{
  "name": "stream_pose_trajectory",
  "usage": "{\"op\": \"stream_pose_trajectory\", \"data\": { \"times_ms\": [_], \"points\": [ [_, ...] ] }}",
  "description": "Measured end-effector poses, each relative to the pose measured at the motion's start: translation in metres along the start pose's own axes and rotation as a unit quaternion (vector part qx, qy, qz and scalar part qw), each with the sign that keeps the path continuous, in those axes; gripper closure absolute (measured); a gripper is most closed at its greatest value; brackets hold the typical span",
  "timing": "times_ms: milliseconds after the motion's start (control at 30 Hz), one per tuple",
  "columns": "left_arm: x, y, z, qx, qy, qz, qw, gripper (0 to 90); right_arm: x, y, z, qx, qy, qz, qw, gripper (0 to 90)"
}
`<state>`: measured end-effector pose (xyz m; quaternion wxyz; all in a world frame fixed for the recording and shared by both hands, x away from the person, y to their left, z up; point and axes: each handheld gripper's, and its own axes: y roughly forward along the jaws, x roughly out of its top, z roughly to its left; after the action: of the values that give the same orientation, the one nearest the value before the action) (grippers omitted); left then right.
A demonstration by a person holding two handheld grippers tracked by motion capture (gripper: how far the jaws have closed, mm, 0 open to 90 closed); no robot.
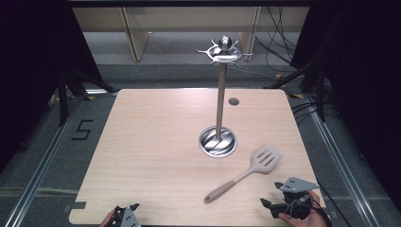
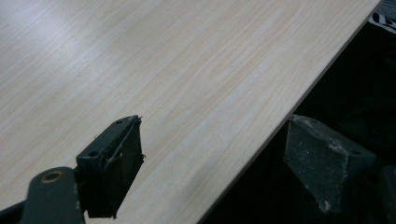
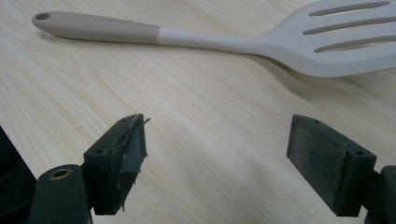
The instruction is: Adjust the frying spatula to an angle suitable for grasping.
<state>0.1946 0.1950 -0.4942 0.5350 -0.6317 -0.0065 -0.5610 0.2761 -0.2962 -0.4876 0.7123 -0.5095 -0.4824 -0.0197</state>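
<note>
Beige-handled off-white slotted spatula (image 1: 246,173), pale woodgrain table (image 1: 156,142), silver stand (image 1: 219,113)

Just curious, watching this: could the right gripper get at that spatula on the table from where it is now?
Probably yes. The right gripper has its jaws open and empty, facing the spatula, which lies flat on the table just ahead. Bare wood lies between them, and the metal stand sits farther off.

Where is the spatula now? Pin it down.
In the high view the spatula lies flat on the table's near right part, between the metal stand's base and the right tool.
</note>
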Motion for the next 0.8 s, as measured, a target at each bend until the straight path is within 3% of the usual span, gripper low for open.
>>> {"op": "stream_pose_trajectory", "data": {
  "times_ms": [67,100,133,200,267,400,800],
  "points": [
    [0.0000,-0.0004,0.0019,0.004,0.014,0.013,0.9998,18.4,0.0001,0.0001,-0.0001,0.000,-0.002,0.001,1.0000,21.5],
    [0.0002,-0.0018,0.0026,-0.002,0.012,0.016,0.9998,18.4,0.0002,-0.0001,0.0002,0.001,0.000,0.002,1.0000,21.9],
    [0.0001,-0.0019,0.0027,-0.001,0.010,0.016,0.9998,18.4,0.0004,0.0009,-0.0012,0.000,-0.017,-0.003,0.9998,23.3],
    [0.0002,-0.0016,0.0027,0.003,0.013,0.016,0.9998,18.4,0.0012,-0.0004,0.0007,0.004,-0.004,0.003,1.0000,23.8],
    [0.0003,-0.0007,0.0019,0.005,0.012,0.014,0.9998,18.4,0.0016,0.0007,-0.0004,0.004,-0.017,-0.002,0.9998,23.8],
    [0.0003,-0.0009,0.0018,0.005,0.012,0.014,0.9998,18.4,0.0042,0.0005,0.0010,0.007,-0.010,0.006,0.9999,23.8],
    [0.0000,-0.0008,0.0015,0.004,0.011,0.016,0.9998,18.4,0.0100,0.0025,0.0020,0.006,-0.027,-0.003,0.9996,24.3]
  ]
}}
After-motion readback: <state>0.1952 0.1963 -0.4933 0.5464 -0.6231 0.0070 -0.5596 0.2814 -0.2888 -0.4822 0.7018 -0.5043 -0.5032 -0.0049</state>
